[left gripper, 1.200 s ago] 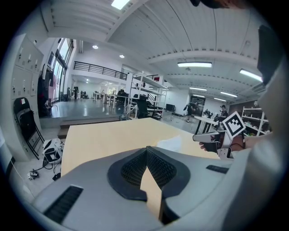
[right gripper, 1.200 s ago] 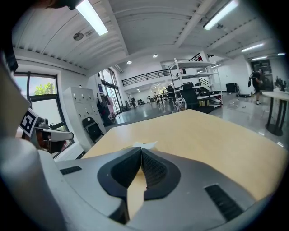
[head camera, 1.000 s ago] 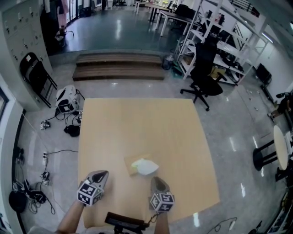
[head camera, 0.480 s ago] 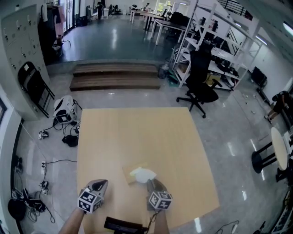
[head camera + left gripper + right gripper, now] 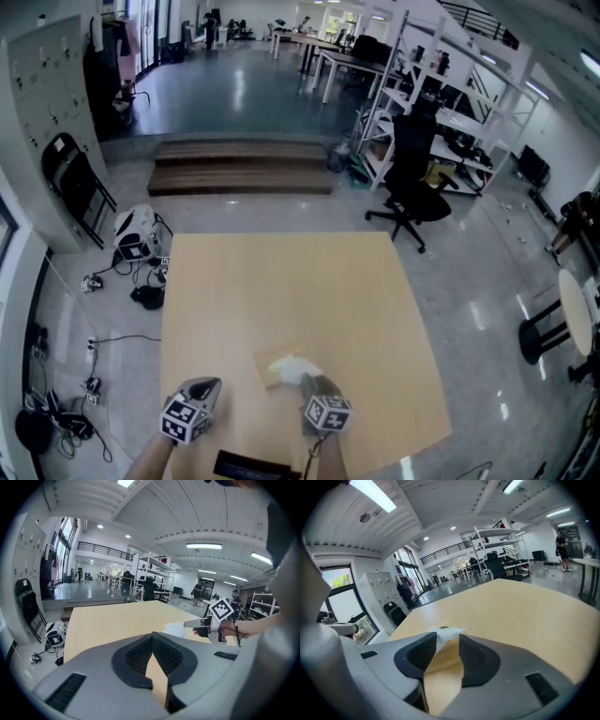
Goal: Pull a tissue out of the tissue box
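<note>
A flat tan tissue box (image 5: 273,367) lies on the wooden table (image 5: 281,291) near its front edge. A white tissue (image 5: 292,367) stands out of its top. My right gripper (image 5: 314,383) reaches the tissue from the near side. In the right gripper view its jaws (image 5: 447,638) stand open, with the tissue (image 5: 444,633) rising between their tips and the pads not pressing on it. My left gripper (image 5: 202,388) hovers at the front left, apart from the box, shut with nothing in it. The left gripper view shows the tissue (image 5: 180,629) and the right gripper (image 5: 198,623) beside it.
A black office chair (image 5: 412,173) and white shelving (image 5: 441,84) stand beyond the table's far right corner. Wooden steps (image 5: 242,166) lie behind the table. Bags and cables (image 5: 139,234) litter the floor to the left. A round stool (image 5: 544,328) stands at the right.
My right gripper has moved forward and down onto the tissue, so less of the tissue shows in the head view. The left gripper has kept its place.
</note>
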`<state>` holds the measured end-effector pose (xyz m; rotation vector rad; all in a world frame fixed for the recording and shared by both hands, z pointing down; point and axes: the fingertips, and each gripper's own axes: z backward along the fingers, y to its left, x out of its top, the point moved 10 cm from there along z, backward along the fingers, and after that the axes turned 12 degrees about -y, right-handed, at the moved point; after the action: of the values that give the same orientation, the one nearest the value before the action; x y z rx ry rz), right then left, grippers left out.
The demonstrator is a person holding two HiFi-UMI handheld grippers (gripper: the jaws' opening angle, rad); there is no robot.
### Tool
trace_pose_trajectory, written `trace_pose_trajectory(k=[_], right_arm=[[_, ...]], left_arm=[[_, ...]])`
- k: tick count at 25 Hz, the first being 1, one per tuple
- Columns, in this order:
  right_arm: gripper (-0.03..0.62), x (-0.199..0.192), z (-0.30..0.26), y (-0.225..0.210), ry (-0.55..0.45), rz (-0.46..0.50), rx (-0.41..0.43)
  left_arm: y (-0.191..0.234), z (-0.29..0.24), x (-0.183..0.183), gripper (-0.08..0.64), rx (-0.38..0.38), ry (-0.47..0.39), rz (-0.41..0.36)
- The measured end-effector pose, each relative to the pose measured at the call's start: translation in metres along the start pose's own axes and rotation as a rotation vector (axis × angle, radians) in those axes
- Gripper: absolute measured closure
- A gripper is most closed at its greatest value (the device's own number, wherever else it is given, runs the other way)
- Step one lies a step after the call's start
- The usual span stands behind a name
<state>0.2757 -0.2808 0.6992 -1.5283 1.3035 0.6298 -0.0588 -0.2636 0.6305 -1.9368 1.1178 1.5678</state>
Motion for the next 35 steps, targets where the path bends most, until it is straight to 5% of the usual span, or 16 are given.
trace_pose_trajectory(k=[13,26,35], right_arm=[[0.443,-0.0011,-0.0055,-0.0023,0.012,-0.003,0.007],[0.572,0.0009,-0.0058,0.0009,0.025,0.032,-0.017],[0.586,0.0023,-0.005,0.0022,0.019,0.044,-0.01]], left_arm=[[0.0006,-0.0028,-0.0042,0.554,0.009,-0.002,0.009],[0.0009,-0.0017,-0.0031,0.554,0.011,-0.004,0.009],[0.0001,-0.0011,-0.0024,0.554,0.019,-0.011,0.009]])
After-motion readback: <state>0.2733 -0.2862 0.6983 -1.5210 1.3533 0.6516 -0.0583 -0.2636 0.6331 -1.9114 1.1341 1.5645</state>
